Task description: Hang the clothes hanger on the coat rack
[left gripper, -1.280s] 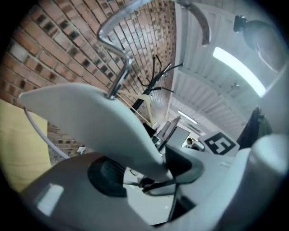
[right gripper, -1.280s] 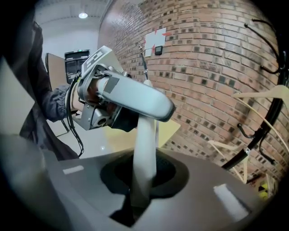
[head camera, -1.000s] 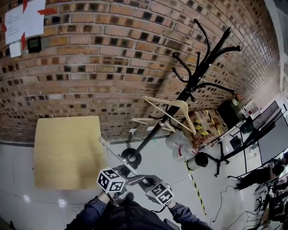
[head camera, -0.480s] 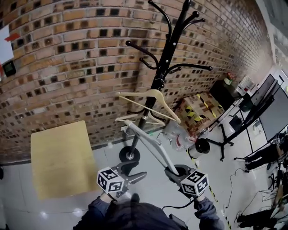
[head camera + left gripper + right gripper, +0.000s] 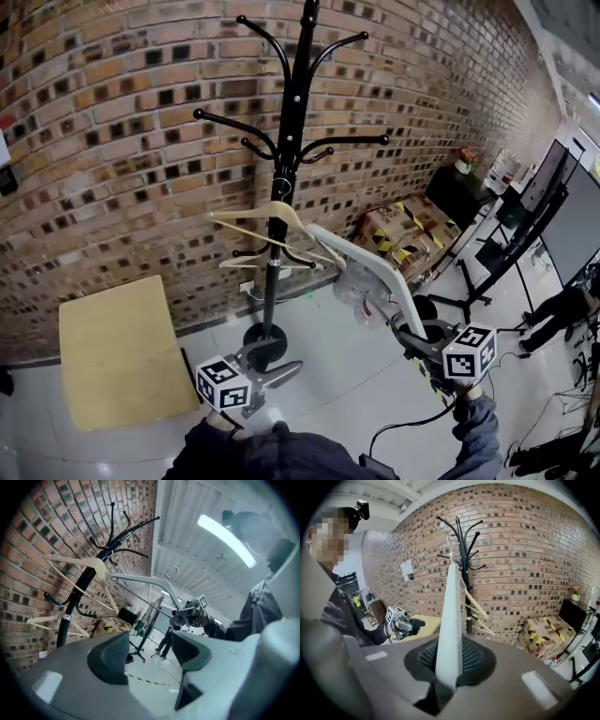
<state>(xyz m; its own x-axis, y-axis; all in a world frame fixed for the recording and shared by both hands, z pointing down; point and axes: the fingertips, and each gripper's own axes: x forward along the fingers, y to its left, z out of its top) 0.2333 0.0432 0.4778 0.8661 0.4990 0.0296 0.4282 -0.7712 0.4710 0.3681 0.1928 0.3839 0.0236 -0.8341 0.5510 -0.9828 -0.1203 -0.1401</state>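
On coat rack (image 5: 298, 94), two wooden hangers (image 5: 262, 207)

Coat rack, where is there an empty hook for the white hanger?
The upper hooks of the coat rack are bare on both sides. It's crowded lower down, where two wooden hangers already hang.

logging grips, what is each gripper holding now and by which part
The right gripper is shut on the pale grey hanger, clamping one end of its arm. The left gripper holds nothing; its fingers are closing on empty air.
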